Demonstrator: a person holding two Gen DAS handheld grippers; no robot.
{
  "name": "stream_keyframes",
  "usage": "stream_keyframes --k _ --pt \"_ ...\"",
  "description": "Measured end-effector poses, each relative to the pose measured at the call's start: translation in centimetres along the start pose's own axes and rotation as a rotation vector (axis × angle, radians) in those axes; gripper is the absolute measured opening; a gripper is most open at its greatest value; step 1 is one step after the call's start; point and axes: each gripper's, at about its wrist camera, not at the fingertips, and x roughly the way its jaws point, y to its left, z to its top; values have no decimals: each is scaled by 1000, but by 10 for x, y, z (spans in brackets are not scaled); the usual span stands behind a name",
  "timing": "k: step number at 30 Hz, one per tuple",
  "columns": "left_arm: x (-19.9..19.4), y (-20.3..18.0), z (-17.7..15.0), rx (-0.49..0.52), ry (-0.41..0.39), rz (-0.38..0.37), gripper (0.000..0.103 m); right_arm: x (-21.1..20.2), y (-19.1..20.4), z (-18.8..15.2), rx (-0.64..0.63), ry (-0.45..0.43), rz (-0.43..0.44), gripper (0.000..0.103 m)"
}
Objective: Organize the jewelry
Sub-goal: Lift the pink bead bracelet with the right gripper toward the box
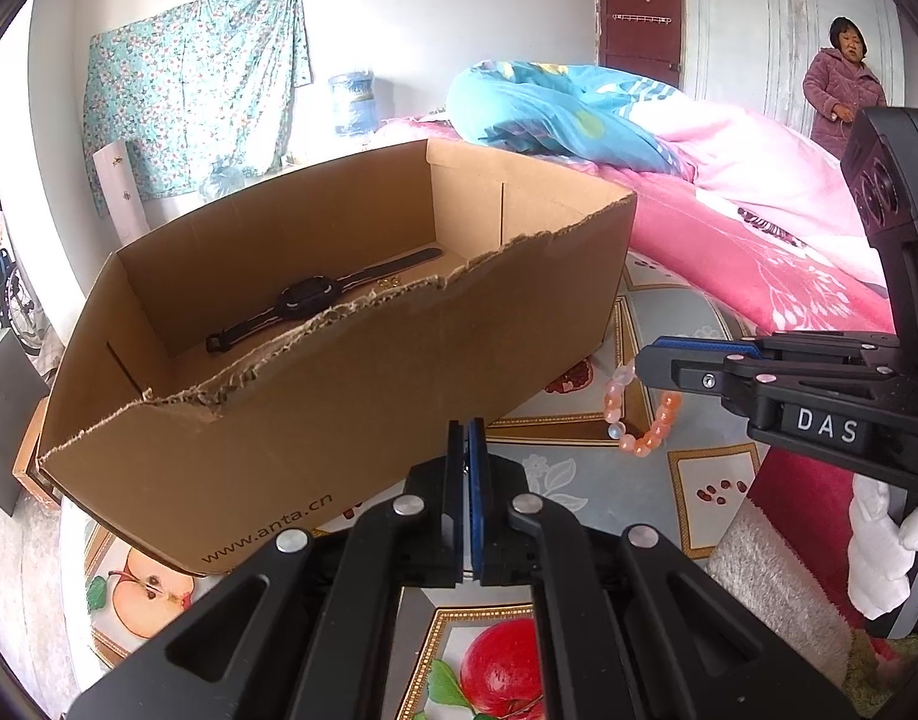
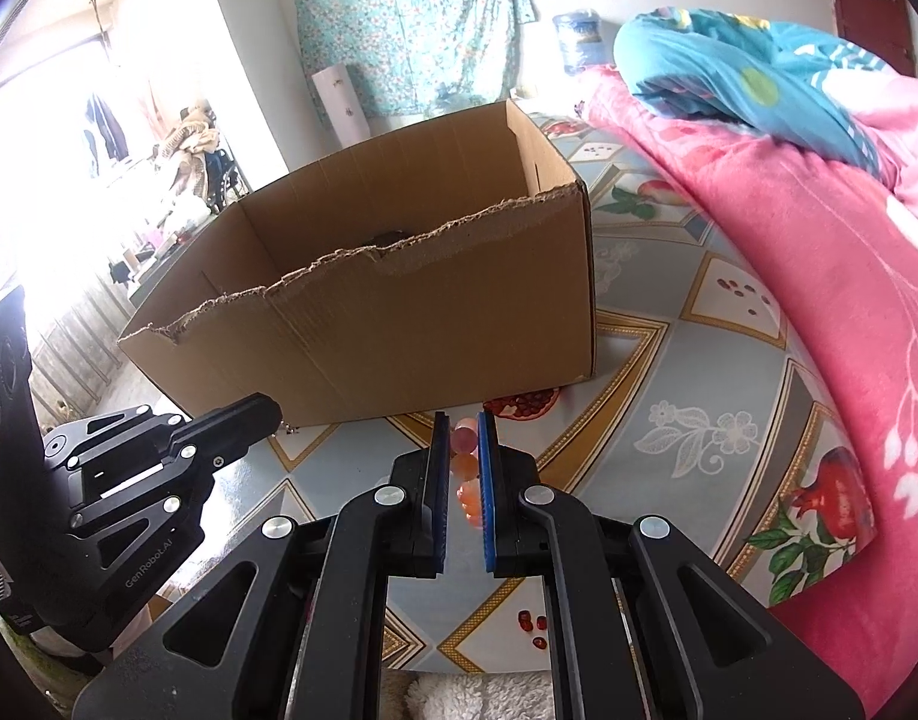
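Bright daylight, blown-out window glare left, fisheye-bent edges

We find both tools of matte black build. The left tool (image 1: 466,438) has angular link arms, round silver pivot pins and blue ribbed pads on its fingers. The right tool (image 2: 464,432) matches it; its side bears a white "DAS" plate. The left body is marked "GenRobot.AI". A white glove (image 1: 879,546) covers the hand at the right handle.
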Motion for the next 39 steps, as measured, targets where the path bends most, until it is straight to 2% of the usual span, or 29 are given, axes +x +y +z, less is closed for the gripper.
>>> stream_keyframes --k 20,39 --pt "-39 0 4 -17 -112 -21 1 -41 4 3 23 -73 -28 7" --pt "-63 -3 11 -8 -176 -20 1 -67 12 10 6 -144 -13 7"
